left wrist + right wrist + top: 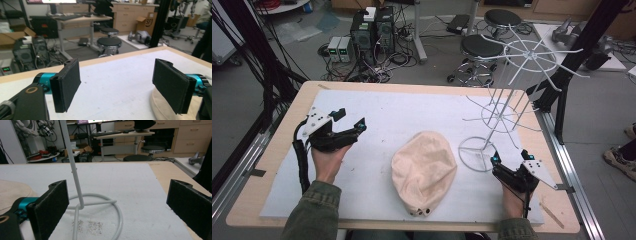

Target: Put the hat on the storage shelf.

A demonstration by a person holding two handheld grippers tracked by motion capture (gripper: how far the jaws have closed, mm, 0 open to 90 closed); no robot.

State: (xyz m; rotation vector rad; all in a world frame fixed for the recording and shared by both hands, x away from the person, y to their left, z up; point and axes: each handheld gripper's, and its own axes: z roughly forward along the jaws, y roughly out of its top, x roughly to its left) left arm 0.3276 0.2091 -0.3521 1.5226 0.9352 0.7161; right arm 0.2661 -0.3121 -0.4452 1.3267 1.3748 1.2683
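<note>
Two grippers sit wide open and empty in the high view: left gripper (348, 120) at mid-left, right gripper (511, 156) lower right beside the white wire rack (499, 117); a beige cap (424, 169) lies at lower centre. Left gripper view: cap (160, 106) at lower right. Right gripper view: rack base (117, 216) between the jaws.

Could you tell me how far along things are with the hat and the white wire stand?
Nothing looks done yet. The beige hat lies flat on the white mat, apart from the white wire stand, whose arms are bare. The left gripper and right gripper are both open and hold nothing; the right one faces the stand's ring base. Presumably picking up and hanging the hat remains.
</note>
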